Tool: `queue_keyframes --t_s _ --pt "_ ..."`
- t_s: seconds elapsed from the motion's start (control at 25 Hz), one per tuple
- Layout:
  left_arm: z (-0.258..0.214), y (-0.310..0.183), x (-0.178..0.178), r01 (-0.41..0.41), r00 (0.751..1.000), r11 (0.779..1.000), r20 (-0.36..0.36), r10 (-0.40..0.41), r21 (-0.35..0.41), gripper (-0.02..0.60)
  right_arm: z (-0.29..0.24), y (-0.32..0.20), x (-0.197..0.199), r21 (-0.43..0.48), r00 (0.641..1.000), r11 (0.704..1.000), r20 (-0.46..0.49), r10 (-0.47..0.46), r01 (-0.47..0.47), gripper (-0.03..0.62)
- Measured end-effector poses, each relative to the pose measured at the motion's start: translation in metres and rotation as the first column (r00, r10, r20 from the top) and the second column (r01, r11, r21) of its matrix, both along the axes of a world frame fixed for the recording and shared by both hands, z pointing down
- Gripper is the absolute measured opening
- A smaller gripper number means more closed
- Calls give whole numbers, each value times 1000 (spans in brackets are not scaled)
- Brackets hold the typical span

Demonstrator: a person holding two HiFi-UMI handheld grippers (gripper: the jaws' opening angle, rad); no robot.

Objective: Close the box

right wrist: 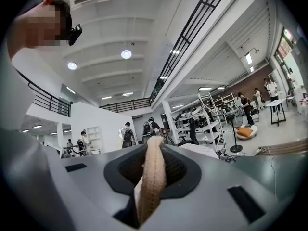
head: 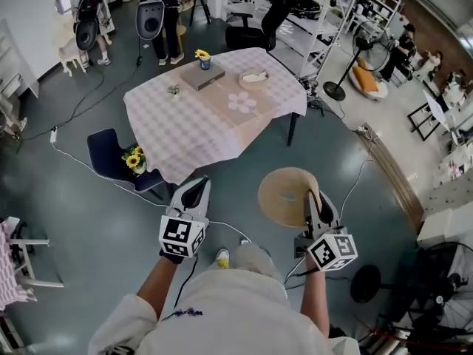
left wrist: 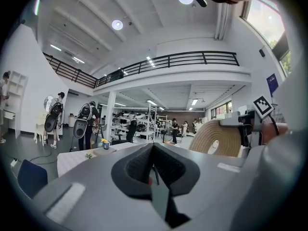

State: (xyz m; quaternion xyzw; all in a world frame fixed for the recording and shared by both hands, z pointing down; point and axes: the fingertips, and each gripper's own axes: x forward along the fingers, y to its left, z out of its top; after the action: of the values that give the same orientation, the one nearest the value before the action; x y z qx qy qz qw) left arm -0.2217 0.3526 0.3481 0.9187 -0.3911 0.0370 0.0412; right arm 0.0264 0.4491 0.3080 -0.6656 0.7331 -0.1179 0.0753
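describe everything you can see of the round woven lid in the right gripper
The round woven lid is a flat tan disc of coiled, straw-like fibre with a thicker rim. It is held roughly on edge, its rim pinched between the jaws of the right gripper, which alone touches it. It hangs in the air above the grey floor, short of the cloth-covered table. One face shows a small pale patch.

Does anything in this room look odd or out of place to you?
Yes. A round woven lid is pinched by its edge in the right claw, out over the floor, well short of the table. Also, some sunflowers sit on the blue chair beside the table rather than on it.
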Motion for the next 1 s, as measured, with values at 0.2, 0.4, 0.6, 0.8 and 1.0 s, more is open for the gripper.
queue_keyframes --t_s 0.2,0.4,0.6,0.8,1.0 --pt "5 -9 15 -24 1000 1000 -6 24 2 2 6 -15 1 -7 1000 1000 -15 -12 12 71" --pt "23 -29 23 -37 999 999 4 37 -25 2 18 -43 0 -32 1000 999 -17 -25 25 71" --pt "32 -60 34 -32 999 998 17 33 -48 2 24 -82 12 -42 999 999 -11 -33 33 71" --pt "42 -101 53 -7 999 998 37 9 -54 2 35 -130 37 -47 998 997 6 -56 56 71" --pt "41 -166 87 37 998 997 54 -33 -69 2 33 -200 73 -47 996 995 13 -92 93 71"
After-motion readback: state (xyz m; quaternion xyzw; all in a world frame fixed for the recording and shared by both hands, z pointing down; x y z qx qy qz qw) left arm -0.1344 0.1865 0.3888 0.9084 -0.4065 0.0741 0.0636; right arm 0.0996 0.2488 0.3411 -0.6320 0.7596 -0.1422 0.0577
